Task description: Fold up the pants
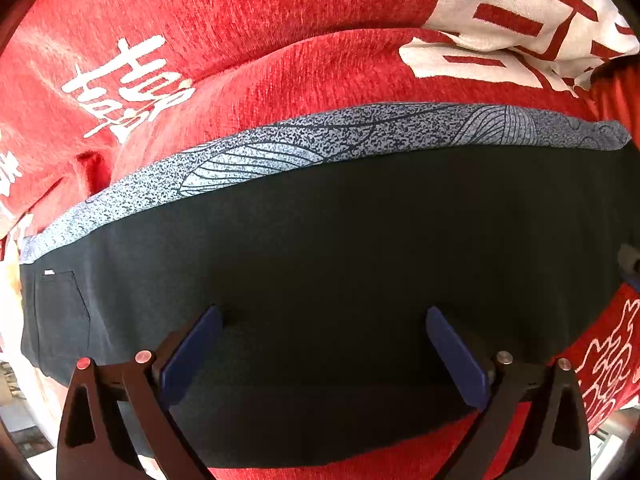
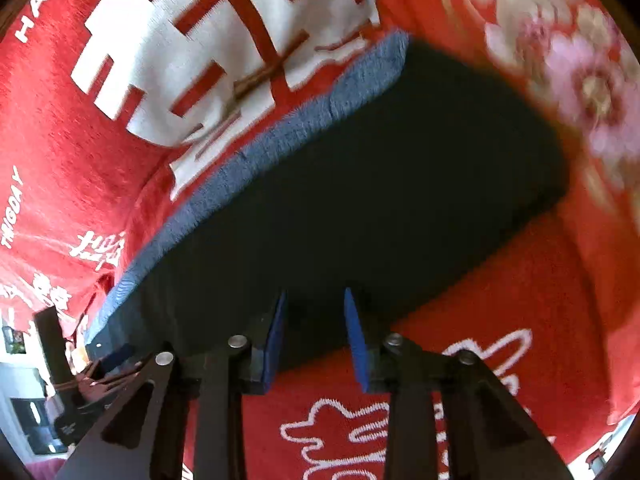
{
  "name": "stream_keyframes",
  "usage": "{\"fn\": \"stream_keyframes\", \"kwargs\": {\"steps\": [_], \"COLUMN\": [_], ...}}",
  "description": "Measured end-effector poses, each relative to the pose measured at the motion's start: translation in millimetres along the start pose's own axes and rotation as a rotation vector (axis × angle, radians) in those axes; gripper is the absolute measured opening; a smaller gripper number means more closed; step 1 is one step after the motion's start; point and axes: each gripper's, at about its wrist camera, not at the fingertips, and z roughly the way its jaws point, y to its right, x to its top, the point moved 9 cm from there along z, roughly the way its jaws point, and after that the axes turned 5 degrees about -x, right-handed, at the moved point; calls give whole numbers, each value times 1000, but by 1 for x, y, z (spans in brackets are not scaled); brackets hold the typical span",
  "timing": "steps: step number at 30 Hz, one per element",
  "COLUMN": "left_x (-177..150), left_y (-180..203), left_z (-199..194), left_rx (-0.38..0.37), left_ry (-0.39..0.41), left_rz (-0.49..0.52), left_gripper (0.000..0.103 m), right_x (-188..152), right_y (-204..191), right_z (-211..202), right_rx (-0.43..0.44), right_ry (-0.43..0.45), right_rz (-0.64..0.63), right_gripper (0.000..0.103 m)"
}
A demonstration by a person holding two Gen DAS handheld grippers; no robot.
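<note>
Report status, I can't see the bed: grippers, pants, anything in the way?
Left gripper open above pants. Right gripper part open at their near edge, nothing held. Pants folded flat on red blanket. No obstruction seen.

- A red plush blanket [image 1: 248, 20] covers the whole work surface, rumpled into soft ridges
- Large white block characters [image 2: 208, 52] are woven into it, with smaller white lettering [image 1: 128, 84] nearby
- Pink and cream flowers [image 2: 588, 92] pattern one side, blurred
- Past the blanket's edge, a bright pale patch of room [image 2: 24, 404] shows, too small to make out
- Light is strong and even
</note>
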Motion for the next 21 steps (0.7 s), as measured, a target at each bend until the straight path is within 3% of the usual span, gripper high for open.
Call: {"fn": "stream_keyframes", "kwargs": {"steps": [3, 6, 10, 21], "left_x": [-2, -4, -6, -8], "left_y": [0, -2, 1, 10], "left_z": [0, 1, -1, -8], "left_rx": [1, -7, -1, 31], "left_ry": [-1, -2, 5, 8], "left_rz": [-18, -37, -42, -24], "left_gripper": [103, 103, 103, 103], "right_x": [-17, -36, -51, -55], "right_y": [13, 22, 34, 36], "right_z": [-12, -17, -24, -21], "right_rx": [39, 73, 127, 209], "right_ry": [-28, -85, -87, -78], "right_rz": [48, 106, 157, 234], "right_gripper": [33, 40, 42, 42]}}
